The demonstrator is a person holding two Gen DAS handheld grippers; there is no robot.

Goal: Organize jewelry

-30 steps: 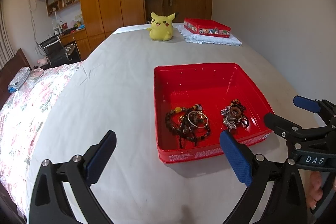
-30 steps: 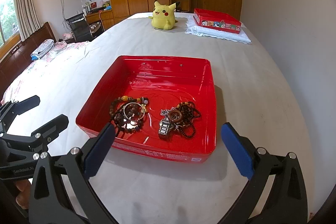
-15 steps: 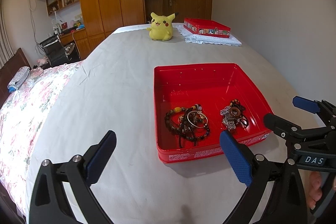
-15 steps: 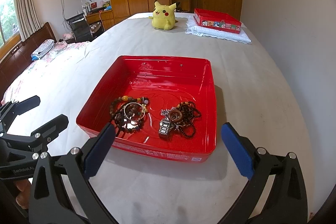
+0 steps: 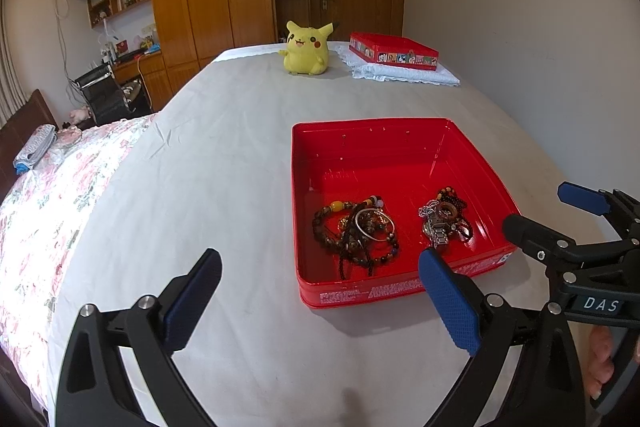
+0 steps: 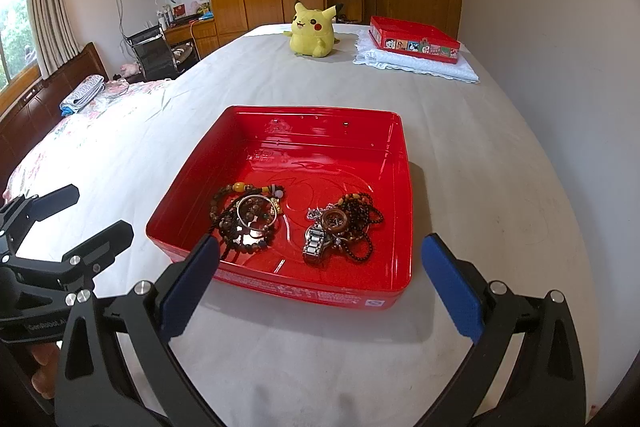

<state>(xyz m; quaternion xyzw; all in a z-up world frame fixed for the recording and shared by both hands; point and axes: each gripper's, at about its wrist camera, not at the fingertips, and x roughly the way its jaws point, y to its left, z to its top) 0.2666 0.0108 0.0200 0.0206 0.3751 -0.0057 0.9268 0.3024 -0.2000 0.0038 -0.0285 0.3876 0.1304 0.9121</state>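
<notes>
A red tin tray (image 5: 384, 137) (image 6: 320, 119) lies on the white bed sheet. In it are two piles: beaded bracelets with a silver bangle (image 5: 356, 229) (image 6: 250, 217), and a metal watch with a wooden ring and dark bead necklace (image 5: 442, 221) (image 6: 340, 227). My left gripper (image 5: 320, 291) is open and empty, just short of the tray's near left corner. My right gripper (image 6: 320, 267) is open and empty, at the tray's near rim. Each gripper shows in the other's view, the right one (image 5: 560, 223) and the left one (image 6: 80, 223).
A yellow Pikachu plush (image 5: 306, 47) (image 6: 314, 29) sits at the far end. A second red tin (image 5: 394, 51) (image 6: 414, 39) rests on a folded white cloth (image 5: 404, 73). A floral quilt (image 5: 44, 195) covers the left side; a wall runs on the right.
</notes>
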